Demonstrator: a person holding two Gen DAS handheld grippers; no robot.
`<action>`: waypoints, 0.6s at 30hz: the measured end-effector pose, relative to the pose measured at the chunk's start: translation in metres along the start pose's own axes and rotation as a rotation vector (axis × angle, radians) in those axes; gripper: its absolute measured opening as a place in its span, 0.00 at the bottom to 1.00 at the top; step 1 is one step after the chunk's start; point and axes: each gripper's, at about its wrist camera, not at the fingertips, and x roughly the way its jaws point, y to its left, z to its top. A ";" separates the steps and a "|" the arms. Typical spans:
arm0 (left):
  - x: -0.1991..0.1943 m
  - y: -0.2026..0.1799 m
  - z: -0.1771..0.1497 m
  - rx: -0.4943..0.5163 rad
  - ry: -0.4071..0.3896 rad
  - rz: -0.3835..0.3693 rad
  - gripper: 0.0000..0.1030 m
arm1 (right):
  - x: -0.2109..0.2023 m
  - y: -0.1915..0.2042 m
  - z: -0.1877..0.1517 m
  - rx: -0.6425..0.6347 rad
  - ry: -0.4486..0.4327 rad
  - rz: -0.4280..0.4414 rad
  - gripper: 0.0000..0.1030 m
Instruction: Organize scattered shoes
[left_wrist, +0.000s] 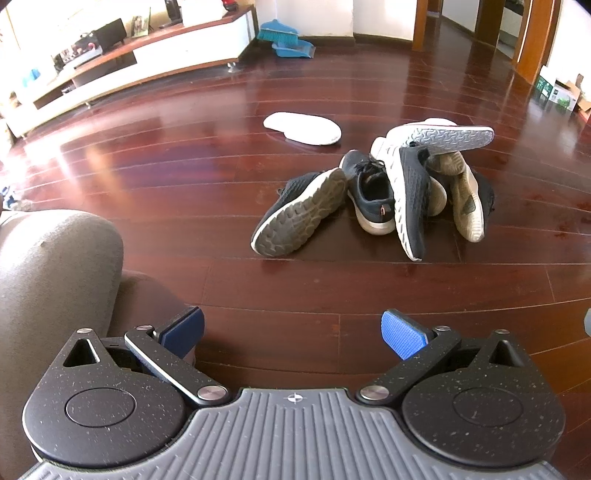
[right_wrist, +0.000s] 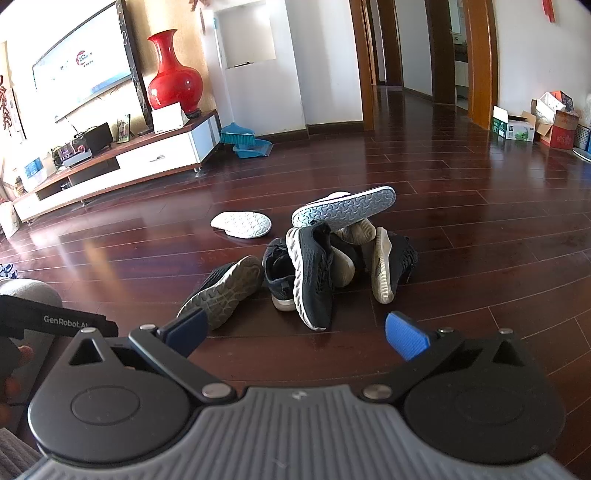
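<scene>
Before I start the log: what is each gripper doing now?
Left gripper: open, holding nothing.
Right gripper: open, holding nothing.

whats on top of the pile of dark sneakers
A white shoe lies across the top of the pile of dark sneakers, tipped so its grey patterned sole faces the camera. Its upper and exact resting points are hidden.

I see a red vase on the TV cabinet, wall TV above, blue broom and dustpan beside it, cardboard boxes far right on the wood floor.
</scene>
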 end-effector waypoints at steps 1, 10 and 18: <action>0.000 0.000 0.000 0.000 -0.001 0.002 1.00 | 0.000 0.000 0.000 0.000 0.000 -0.001 1.00; 0.000 0.006 -0.002 -0.003 -0.002 -0.001 1.00 | -0.001 -0.003 0.001 -0.002 0.000 -0.002 1.00; 0.000 0.008 -0.002 -0.014 -0.004 -0.013 1.00 | 0.000 -0.002 0.000 -0.004 0.001 -0.004 1.00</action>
